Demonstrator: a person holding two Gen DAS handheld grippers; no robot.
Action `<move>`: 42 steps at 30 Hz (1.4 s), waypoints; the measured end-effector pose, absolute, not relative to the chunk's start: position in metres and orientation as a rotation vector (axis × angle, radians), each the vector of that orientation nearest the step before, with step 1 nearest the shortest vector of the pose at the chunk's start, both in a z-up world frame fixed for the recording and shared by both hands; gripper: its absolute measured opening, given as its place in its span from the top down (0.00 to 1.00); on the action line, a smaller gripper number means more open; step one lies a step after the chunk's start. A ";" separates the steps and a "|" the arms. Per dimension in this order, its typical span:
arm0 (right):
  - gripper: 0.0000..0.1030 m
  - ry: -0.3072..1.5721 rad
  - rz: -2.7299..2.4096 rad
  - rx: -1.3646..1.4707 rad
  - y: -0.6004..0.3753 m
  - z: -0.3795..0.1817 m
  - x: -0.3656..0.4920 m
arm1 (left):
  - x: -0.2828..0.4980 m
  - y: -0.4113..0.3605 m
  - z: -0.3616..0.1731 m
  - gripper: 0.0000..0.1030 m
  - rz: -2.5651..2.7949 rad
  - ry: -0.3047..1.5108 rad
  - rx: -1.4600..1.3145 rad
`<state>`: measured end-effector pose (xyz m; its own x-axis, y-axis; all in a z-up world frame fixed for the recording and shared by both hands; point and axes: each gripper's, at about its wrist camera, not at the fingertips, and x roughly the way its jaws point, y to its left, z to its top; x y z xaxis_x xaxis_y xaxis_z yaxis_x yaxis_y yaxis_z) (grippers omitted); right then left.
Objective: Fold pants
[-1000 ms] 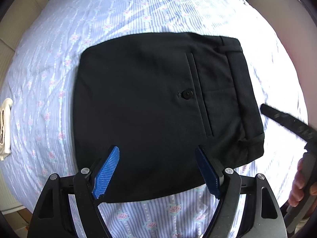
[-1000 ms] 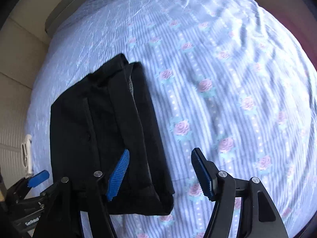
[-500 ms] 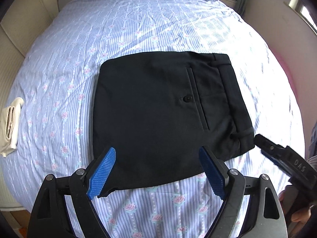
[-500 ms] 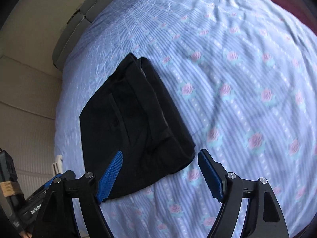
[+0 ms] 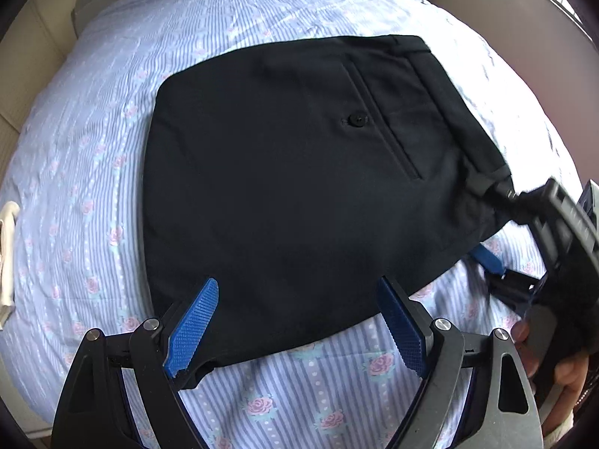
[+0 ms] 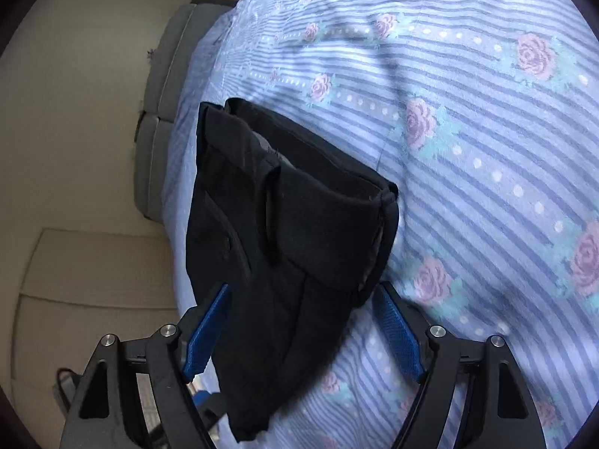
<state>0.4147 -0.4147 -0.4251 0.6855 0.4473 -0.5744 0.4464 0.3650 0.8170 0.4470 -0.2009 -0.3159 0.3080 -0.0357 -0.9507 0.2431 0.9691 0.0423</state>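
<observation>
The black pants [image 5: 292, 172] lie folded into a compact rectangle on the bed, back pocket and button up, waistband at the right. My left gripper [image 5: 299, 325] is open, its blue pads straddling the near edge of the pants. My right gripper [image 6: 303, 333] is open, its jaws on either side of the waistband corner of the pants [image 6: 292, 247], one above and one below. In the left wrist view the right gripper [image 5: 501, 224] sits at the pants' right corner.
The bed [image 5: 93, 112] has a blue striped sheet with pink roses. A cream folded cloth [image 5: 7, 262] lies at its left edge. A grey headboard [image 6: 161, 112] and beige wall lie beyond.
Both grippers have moved in closer to the pants. The right gripper has tilted sideways and come around the waistband corner, which is now slightly raised.
</observation>
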 end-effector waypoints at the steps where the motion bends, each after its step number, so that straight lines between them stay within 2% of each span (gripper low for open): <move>1: 0.24 0.853 0.004 1.258 -0.417 -0.427 0.418 | 0.449 -0.199 -0.319 0.16 -0.182 1.249 0.183; 6: 0.24 0.820 -0.020 1.274 -0.422 -0.438 0.444 | 0.466 -0.190 -0.328 0.16 -0.189 1.251 0.132; 10: 0.25 0.881 -0.087 1.188 -0.415 -0.432 0.463 | 0.483 -0.180 -0.329 0.16 -0.200 1.239 0.124; 12: 0.35 0.934 -0.150 1.108 -0.408 -0.424 0.470 | 0.491 -0.173 -0.329 0.16 -0.201 1.238 0.116; 14: 0.49 0.981 -0.200 1.001 -0.400 -0.413 0.477 | 0.499 -0.164 -0.329 0.16 -0.195 1.236 0.109; 17: 0.62 1.022 -0.231 0.855 -0.391 -0.394 0.491 | 0.507 -0.150 -0.328 0.16 -0.197 1.240 0.090; 19: 0.65 1.053 -0.254 0.718 -0.379 -0.378 0.501 | 0.512 -0.139 -0.327 0.16 -0.208 1.244 0.077; 24: 0.66 1.105 -0.307 0.523 -0.357 -0.366 0.520 | 0.526 -0.098 -0.321 0.16 -0.238 1.232 0.041; 33: 0.66 1.148 -0.362 0.526 -0.347 -0.371 0.530 | 0.567 -0.040 -0.337 0.15 -0.432 1.249 -0.144; 40: 0.64 1.151 -0.399 0.522 -0.342 -0.374 0.530 | 0.611 -0.017 -0.365 0.21 -0.505 1.273 -0.390; 42: 0.64 1.156 -0.403 0.506 -0.339 -0.375 0.534 | 0.623 -0.017 -0.367 0.27 -0.543 1.258 -0.434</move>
